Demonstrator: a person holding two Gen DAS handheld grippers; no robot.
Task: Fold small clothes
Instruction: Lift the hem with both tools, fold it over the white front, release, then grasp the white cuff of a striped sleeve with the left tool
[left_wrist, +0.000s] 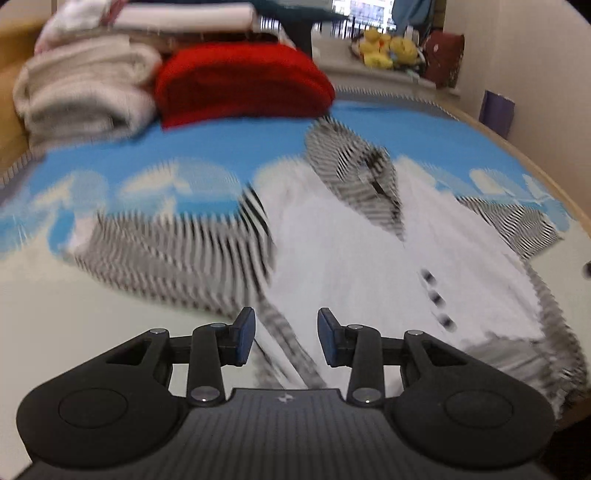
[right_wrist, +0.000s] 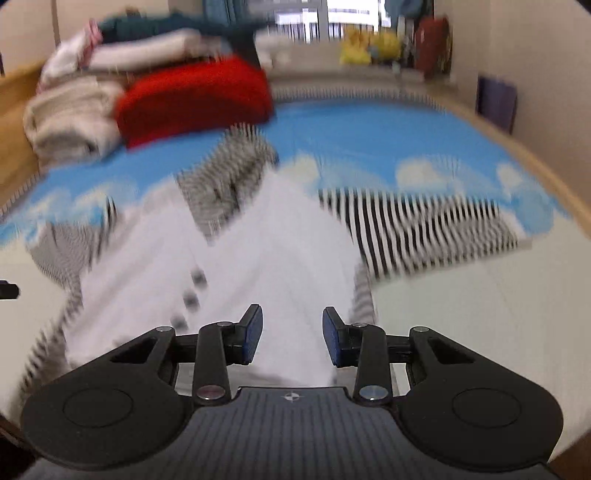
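Note:
A small white shirt (left_wrist: 351, 251) with black-and-white striped sleeves, collar and hem lies spread flat on the blue-and-white cloud-print surface (left_wrist: 221, 147). It also shows in the right wrist view (right_wrist: 266, 251). Dark buttons (left_wrist: 437, 299) run down its front. My left gripper (left_wrist: 287, 341) is open and empty above the lower left part of the shirt, near the left striped sleeve (left_wrist: 177, 254). My right gripper (right_wrist: 292, 338) is open and empty above the shirt's lower right part, left of the right striped sleeve (right_wrist: 424, 229). Both views are motion-blurred.
A pile of folded clothes stands at the back left: a red one (left_wrist: 240, 81), a beige one (left_wrist: 85, 92) and white ones on top. Yellow plush toys (left_wrist: 388, 48) sit on a far ledge. The surface's wooden edge (left_wrist: 535, 166) curves along the right.

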